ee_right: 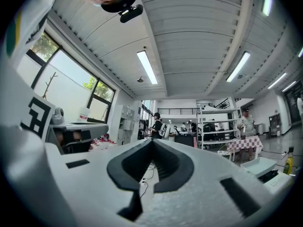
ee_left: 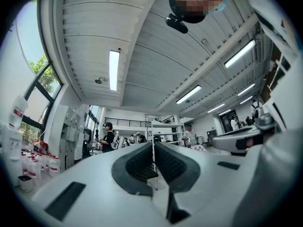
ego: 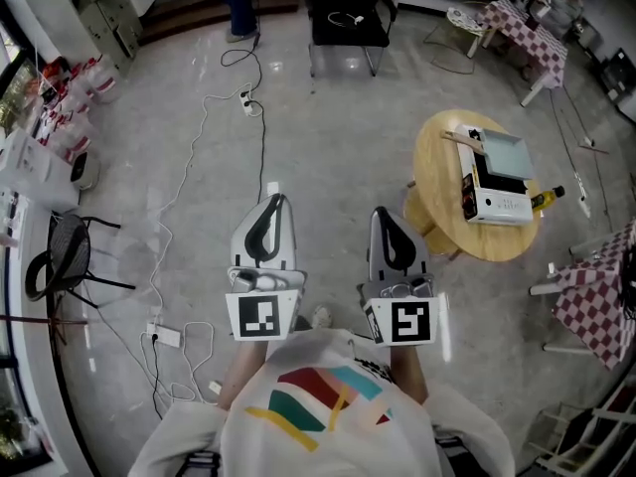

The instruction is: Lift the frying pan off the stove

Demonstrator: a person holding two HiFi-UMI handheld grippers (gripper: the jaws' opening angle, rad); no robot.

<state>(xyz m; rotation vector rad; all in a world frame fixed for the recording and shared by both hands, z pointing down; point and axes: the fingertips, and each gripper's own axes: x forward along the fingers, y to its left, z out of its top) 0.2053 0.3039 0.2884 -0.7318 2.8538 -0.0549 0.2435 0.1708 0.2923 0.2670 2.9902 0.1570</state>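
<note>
Head view puts the round table (ego: 437, 167) at two o'clock, well apart from the person. The stove (ego: 497, 205) is on the table and the frying pan (ego: 502, 154) sits on top of it, handle toward ten o'clock. Nothing of the task is done: approach, grasp and lift are all left. The left tool (ego: 273, 205) and right tool (ego: 382, 217) hover near the chest, jaws together on nothing. Right gripper view catches the frying pan at four o'clock (beside a yellow bottle (ee_right: 288, 164)). Left gripper view shows neither.
</note>
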